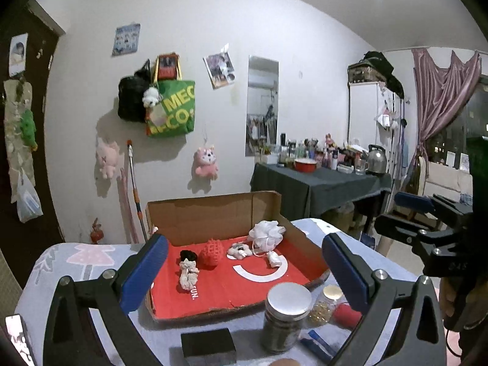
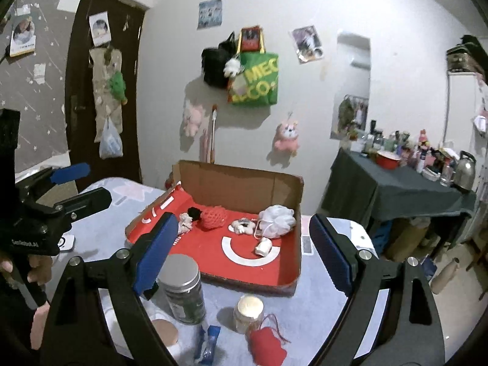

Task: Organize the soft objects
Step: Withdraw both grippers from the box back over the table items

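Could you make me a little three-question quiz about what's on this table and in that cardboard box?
1. True or false: the white bath puff lies inside the cardboard box.
2. Which soft thing is outside the box, on the table? A) red spiky ball B) red pouch C) black hair tie
3. Fill in: both the left gripper and the right gripper hold ____.

Key: 1 true. 2 B. 3 nothing; both are open.

Sponge (image 1: 266, 234) in box (image 1: 213, 213), jar (image 1: 285, 317) before.
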Demonstrator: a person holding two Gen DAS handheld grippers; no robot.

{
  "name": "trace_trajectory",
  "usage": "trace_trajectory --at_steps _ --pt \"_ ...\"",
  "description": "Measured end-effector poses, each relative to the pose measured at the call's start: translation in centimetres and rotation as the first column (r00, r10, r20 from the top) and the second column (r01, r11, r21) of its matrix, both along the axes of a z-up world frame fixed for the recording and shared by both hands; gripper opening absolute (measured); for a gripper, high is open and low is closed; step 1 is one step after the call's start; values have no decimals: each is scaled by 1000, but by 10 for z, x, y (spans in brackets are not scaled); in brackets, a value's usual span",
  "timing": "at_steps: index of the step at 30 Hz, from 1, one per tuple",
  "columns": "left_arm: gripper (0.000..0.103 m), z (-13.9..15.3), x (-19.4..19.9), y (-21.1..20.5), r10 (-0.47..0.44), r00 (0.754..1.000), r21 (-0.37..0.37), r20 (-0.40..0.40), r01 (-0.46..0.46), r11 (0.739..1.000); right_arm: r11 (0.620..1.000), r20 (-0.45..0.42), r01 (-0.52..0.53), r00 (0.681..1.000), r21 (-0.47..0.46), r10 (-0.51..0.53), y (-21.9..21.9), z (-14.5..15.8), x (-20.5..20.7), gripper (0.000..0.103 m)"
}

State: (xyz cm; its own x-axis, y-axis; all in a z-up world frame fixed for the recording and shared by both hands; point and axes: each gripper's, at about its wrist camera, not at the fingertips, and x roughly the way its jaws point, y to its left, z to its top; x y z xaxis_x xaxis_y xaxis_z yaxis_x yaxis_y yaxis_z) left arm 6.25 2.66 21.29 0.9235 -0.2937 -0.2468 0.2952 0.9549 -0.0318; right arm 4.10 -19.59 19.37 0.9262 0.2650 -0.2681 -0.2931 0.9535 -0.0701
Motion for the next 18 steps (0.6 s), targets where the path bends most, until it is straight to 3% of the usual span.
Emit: trace_trajectory --at_steps 4,9,18 --pt "103 -13 -27 -5 5 999 4 44 -5 1000 999 53 40 998 21 -41 -5 -17 -27 92" --pt "103 -37 -44 -8 -9 1000 -37 22 9 999 994 104 107 988 36 -110 -10 -43 -56 95" --pt "103 -79 -52 -13 -6 999 -39 -34 5 999 989 59 144 988 32 -146 -9 -95 -70 96"
